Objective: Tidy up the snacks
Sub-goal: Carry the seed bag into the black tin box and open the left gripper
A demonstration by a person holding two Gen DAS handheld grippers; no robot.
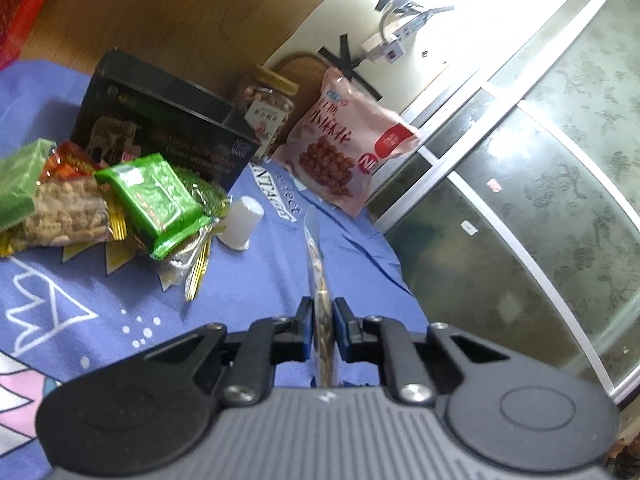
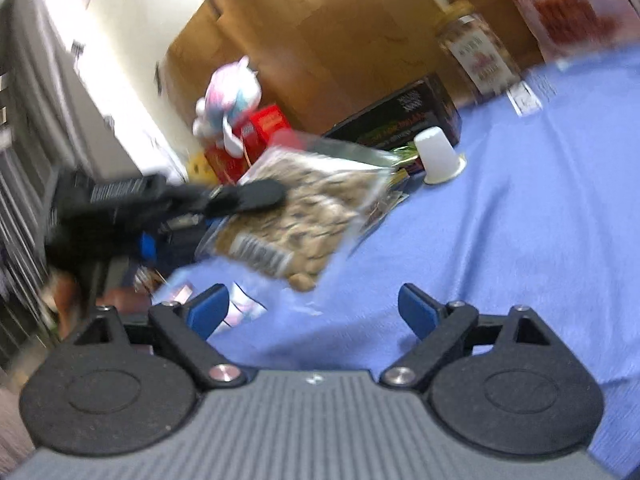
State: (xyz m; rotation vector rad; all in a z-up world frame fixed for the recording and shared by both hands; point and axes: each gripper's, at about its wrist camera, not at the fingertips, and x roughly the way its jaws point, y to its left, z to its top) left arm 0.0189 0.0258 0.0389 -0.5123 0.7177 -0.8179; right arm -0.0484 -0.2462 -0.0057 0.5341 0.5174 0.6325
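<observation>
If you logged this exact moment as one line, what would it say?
left gripper: shut on clear snack bag, lifted above blue cloth | right gripper: open, empty | white cup: upside down

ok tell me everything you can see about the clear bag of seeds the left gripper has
The clear bag of seeds is a flat transparent plastic pouch filled with pale, dark-streaked seeds or nuts, with a grey printed label near one end. The left gripper is shut on it, pinching one side between its blue pads, so the left wrist view sees it edge-on as a thin strip. In the right wrist view it hangs tilted above the blue cloth, broad face showing, blurred. It looks to be touching nothing else.
</observation>
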